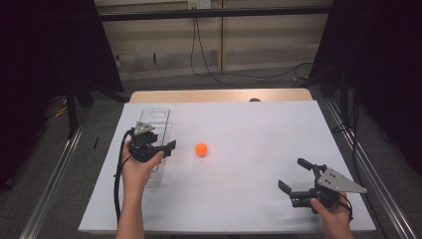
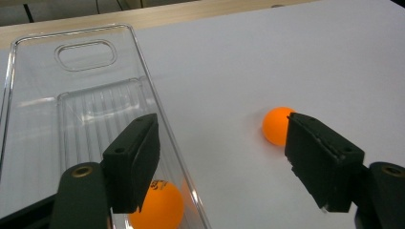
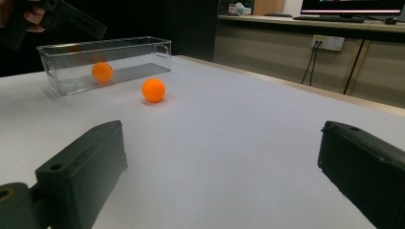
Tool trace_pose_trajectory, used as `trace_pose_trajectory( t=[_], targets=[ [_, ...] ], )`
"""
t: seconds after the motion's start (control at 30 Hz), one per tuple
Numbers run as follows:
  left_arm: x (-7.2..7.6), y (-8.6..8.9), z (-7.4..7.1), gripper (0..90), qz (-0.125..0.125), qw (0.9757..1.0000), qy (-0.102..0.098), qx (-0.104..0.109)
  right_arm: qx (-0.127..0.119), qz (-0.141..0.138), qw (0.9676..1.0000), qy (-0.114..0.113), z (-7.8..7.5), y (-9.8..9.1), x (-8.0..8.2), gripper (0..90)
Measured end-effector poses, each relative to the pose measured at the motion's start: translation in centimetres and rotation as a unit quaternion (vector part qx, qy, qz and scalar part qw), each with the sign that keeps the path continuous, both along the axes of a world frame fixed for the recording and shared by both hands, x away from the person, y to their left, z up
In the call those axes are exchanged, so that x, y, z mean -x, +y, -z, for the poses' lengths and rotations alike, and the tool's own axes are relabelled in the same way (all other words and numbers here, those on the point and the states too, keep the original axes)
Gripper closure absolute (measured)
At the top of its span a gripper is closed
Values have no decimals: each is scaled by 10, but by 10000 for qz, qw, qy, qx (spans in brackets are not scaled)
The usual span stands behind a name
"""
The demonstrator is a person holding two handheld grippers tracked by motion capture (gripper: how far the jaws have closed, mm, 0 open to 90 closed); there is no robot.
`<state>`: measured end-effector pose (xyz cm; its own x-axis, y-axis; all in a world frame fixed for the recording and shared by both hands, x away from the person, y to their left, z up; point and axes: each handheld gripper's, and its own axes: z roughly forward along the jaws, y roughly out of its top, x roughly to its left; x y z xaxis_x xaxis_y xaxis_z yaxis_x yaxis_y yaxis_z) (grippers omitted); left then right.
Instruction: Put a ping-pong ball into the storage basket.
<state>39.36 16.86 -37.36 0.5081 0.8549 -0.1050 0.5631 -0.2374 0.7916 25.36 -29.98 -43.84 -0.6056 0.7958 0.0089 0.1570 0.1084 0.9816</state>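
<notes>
Fingers of L gripper are held open over clear bin, ball inside; R gripper fingers open, idle; 2nd ball is left on worktop.

- A clear plastic bin, long and narrow with a ribbed floor and handle cut-outs in its end walls, stands upright on the left part of the white tabletop.
- One orange ball lies inside the bin, at its near end.
- A second orange ball rests on the table just right of the bin, apart from it.
</notes>
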Motion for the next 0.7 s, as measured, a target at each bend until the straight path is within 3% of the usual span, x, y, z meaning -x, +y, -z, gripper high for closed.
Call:
trace_pose_trajectory(
  t=[0.7],
  targets=[
    [1, -16, -3, 203, 229, 9996, 32, 160, 12, -9, 10000, 0, 0, 0, 0, 19]
  ],
)
